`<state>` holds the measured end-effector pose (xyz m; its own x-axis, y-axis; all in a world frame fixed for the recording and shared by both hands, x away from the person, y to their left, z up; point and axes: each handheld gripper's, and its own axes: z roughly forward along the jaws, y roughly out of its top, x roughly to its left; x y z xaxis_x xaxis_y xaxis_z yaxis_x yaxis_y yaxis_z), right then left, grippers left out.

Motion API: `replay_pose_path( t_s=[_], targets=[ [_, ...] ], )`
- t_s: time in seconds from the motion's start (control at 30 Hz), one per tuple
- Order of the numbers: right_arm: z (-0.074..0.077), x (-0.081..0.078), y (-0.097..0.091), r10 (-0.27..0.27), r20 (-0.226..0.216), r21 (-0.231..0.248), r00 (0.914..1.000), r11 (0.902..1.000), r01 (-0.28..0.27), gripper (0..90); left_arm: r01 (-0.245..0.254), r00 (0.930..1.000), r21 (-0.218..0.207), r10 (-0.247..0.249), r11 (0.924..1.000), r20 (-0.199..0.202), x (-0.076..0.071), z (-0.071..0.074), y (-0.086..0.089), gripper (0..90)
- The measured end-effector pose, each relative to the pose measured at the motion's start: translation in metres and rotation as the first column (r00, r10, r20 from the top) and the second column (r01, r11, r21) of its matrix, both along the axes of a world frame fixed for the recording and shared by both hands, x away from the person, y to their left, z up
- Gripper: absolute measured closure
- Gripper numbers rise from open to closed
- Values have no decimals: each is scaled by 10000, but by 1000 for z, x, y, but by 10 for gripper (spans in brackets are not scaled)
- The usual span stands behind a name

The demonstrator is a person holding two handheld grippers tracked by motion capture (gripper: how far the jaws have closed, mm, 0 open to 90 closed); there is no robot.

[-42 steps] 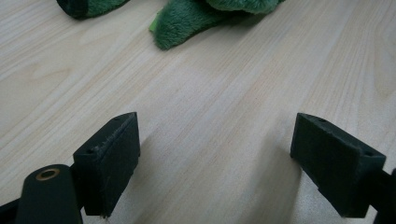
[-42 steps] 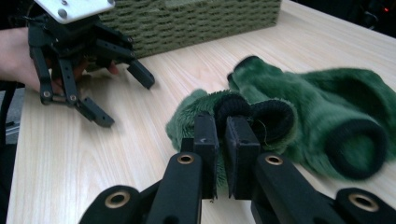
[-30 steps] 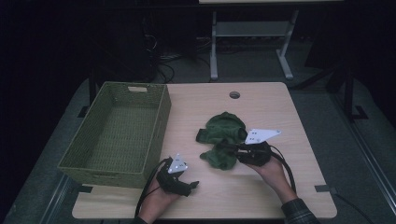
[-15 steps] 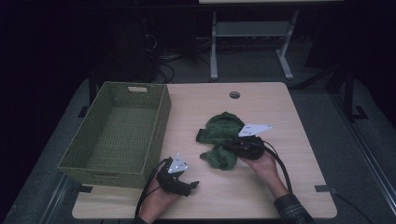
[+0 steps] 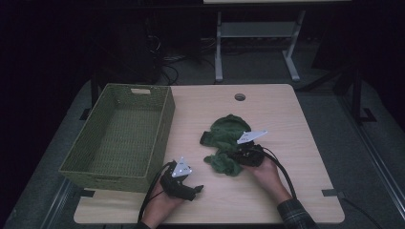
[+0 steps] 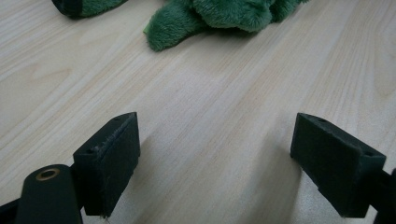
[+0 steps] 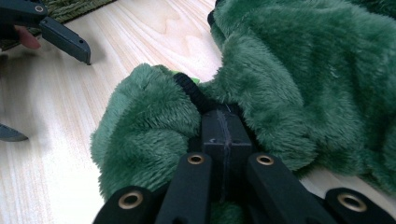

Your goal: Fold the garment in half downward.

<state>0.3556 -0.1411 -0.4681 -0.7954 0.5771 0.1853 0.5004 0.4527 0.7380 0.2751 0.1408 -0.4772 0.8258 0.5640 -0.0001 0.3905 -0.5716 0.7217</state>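
Observation:
A green plush cloth [image 5: 224, 138] lies crumpled on the middle of the wooden table [image 5: 296, 119]. My right gripper [image 5: 237, 158] sits low at the cloth's near right edge. In the right gripper view its jaws have just been closing and now meet [image 7: 223, 122], with a fold of the green plush [image 7: 149, 126] and its black trim pinched between them. My left gripper [image 5: 197, 189] rests near the front edge, open, with bare wood between its pads [image 6: 109, 154]. The plush's near edge [image 6: 224, 11] lies well ahead of it.
A green woven basket [image 5: 165, 121] stands empty on the table's left, close to my left hand. A round cable hole [image 5: 239, 97] sits at the table's far side. Beyond the table are a white stand's legs [image 5: 219, 52] and a dark floor.
My right gripper has sunk and slid a little left into the plush's near edge, its white plate tipping lower. The left gripper has not moved.

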Motion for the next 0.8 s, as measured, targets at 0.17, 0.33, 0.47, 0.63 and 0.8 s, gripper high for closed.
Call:
replay_pose_path(
  t_s=[0.17, 0.33, 0.47, 0.63, 0.8],
  targets=[
    [4, -1, 0, -59, 187, -14, 9998, 10000, 59, 888, 14, 10000, 8, -14, 10000, 2, 0, 0, 0, 152],
    [22, -7, -10, -266, 678, 432, 9973, 9988, 237, 791, 16, 10000, 23, -16, 10000, 8, 0, 0, 0, 152],
    [35, -9, -20, -527, 905, 796, 9945, 9958, 455, 748, 18, 10000, 23, -18, 10000, 3, 0, 0, 0, 151],
    [39, -10, -34, -931, 1021, 906, 9904, 9923, 840, 737, 17, 10000, 25, -17, 10000, 2, 1, 0, 0, 150],
    [38, -12, -53, -1467, 976, 827, 9844, 9869, 1389, 716, -21, 10000, 2, 21, 10000, -15, 1, 0, -1, 151]
  ],
)
